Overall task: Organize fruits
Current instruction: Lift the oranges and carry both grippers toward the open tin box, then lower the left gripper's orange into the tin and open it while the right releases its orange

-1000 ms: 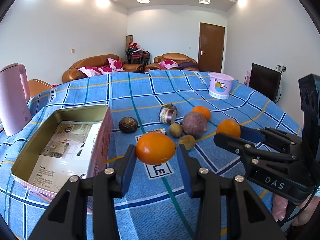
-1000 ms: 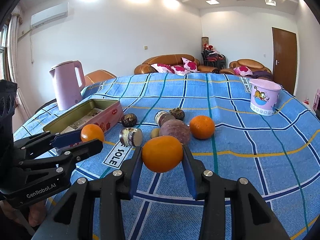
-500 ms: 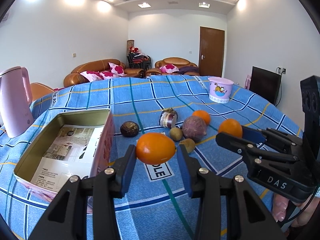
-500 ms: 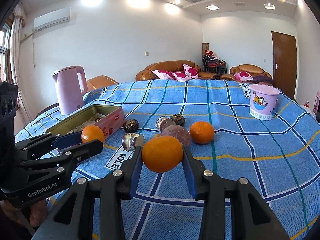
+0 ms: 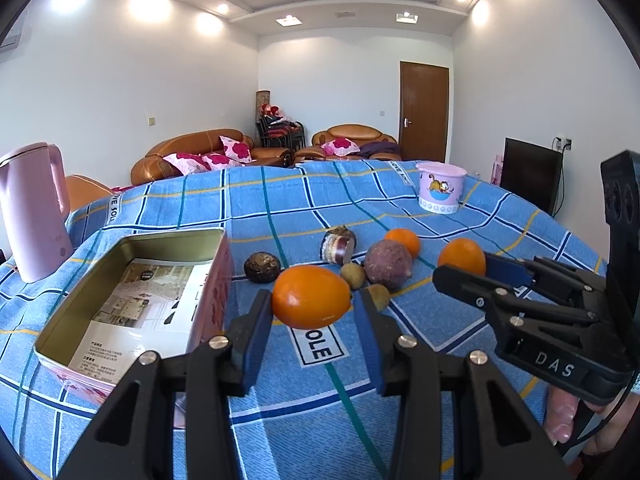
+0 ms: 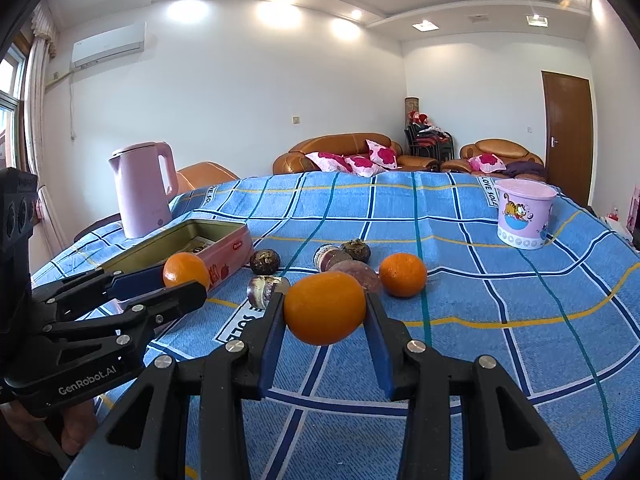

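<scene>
Two round orange citrus fruits in hand, both clear of the cloth. First orange [image 5: 311, 297] pinched between the pads of the left gripper [image 5: 312, 312], fingers narrowed onto its sides. Second orange [image 6: 325, 307] clamped the same way in the right gripper [image 6: 325, 320]. Each visible from the other camera too, riding at the fingertips.

Open rectangular pink tin [image 5: 120, 300] with gold interior and a printed paper sheet lying in it, just left of the left gripper; likely destination. Loose on the blue checked tablecloth [image 5: 440, 360] beyond: third orange [image 6: 402, 274], purplish round fruit [image 5: 387, 265], dark brown round fruit [image 5: 261, 267], small olive-brown fruits, a cut dark-rinded piece. Pink kettle [image 6: 143, 194] far left, pink cartoon tub [image 6: 523, 218] far right.

Risks, judged:
- Smooth round skin on flat pads; any tilt or jolt could squirt a fruit out, rolling off the draped table edge.
- Over-squeeze: bruising.
- Grippers near each other; crossing toward the tin could knock them together.
- High release: bounce off the tin wall.
</scene>
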